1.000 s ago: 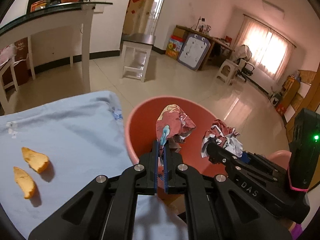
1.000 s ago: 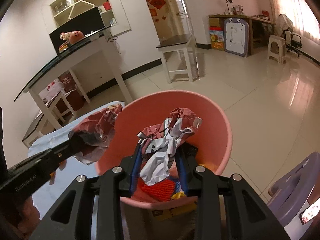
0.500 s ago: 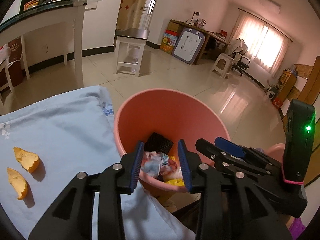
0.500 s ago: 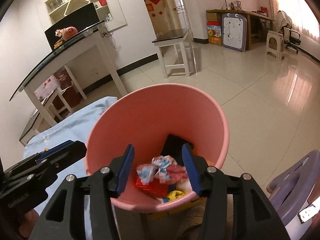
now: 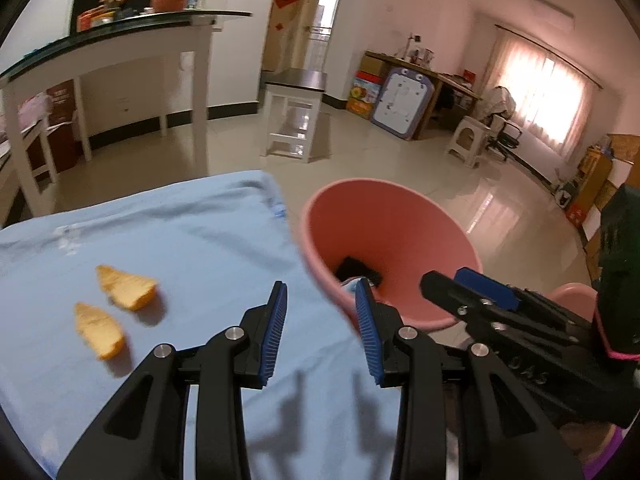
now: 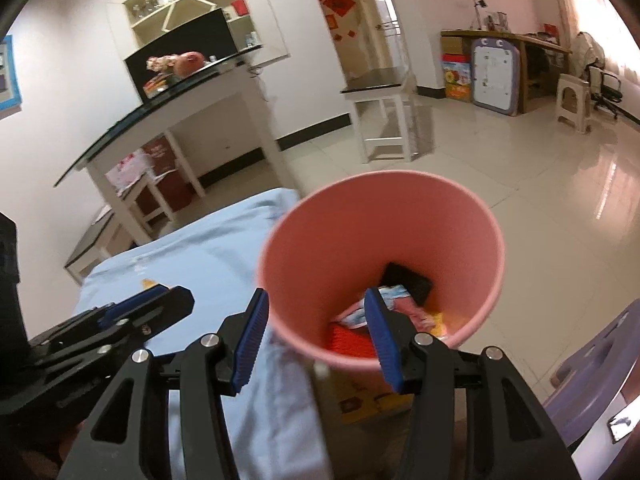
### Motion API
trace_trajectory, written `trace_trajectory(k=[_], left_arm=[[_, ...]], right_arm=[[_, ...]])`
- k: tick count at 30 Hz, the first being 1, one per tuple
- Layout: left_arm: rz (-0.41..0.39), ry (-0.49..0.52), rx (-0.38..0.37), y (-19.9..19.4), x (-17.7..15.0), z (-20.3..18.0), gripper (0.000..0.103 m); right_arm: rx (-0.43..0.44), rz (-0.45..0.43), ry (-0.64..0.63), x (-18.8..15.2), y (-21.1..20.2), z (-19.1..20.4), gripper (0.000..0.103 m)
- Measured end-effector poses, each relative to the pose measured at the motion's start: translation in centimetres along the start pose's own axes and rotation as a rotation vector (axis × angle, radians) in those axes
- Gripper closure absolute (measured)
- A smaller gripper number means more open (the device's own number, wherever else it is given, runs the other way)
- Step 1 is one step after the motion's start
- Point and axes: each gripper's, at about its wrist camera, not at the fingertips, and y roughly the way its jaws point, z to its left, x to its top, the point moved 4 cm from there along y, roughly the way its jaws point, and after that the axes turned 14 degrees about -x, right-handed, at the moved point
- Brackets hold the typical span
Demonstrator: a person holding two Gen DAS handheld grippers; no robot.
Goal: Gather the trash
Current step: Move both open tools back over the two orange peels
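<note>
A pink bin (image 5: 404, 236) stands on the floor beside the blue-clothed table (image 5: 180, 240); in the right wrist view the bin (image 6: 432, 216) holds crumpled wrappers (image 6: 400, 304) and a black item. Two orange peel pieces (image 5: 124, 286) (image 5: 98, 330) lie on the cloth to the left. My left gripper (image 5: 320, 320) is open and empty above the table edge next to the bin. My right gripper (image 6: 316, 324) is open and empty, straddling the bin's near rim; it shows in the left wrist view (image 5: 480, 292) too.
A glass-topped white console table (image 5: 120, 48) stands behind. A small white stool-table (image 5: 296, 116), a desk with a whiteboard (image 5: 402, 100) and a plastic stool (image 5: 468, 140) stand across the tiled floor. A purple chair (image 6: 592, 380) is at the right.
Both grippers opened and dropped their crumpled wrappers into the bin, then opened wider. Both have swung left and back, towards the table.
</note>
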Motion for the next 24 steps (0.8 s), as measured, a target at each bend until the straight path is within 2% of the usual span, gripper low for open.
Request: trace_trajectory(k=[14,19,24], left_arm=[[-0.079,-0.150,0.174,-9.8,-5.0,8.4,0.067],[-0.073,-0.203,0.198,-10.6,-5.5,10.7,0.067],[-0.050,-0.214,0.165,-9.7,-5.1,10.8,0.067]], right_arm=[[0.118,0.070,-0.109,-4.0,-1.4,8.3,0.054],[0.139,0.092,-0.152,-4.7,-1.0,10.2,0.054],[0.145,0.101,-0.180,-4.9,-0.6,11.3,0.054]])
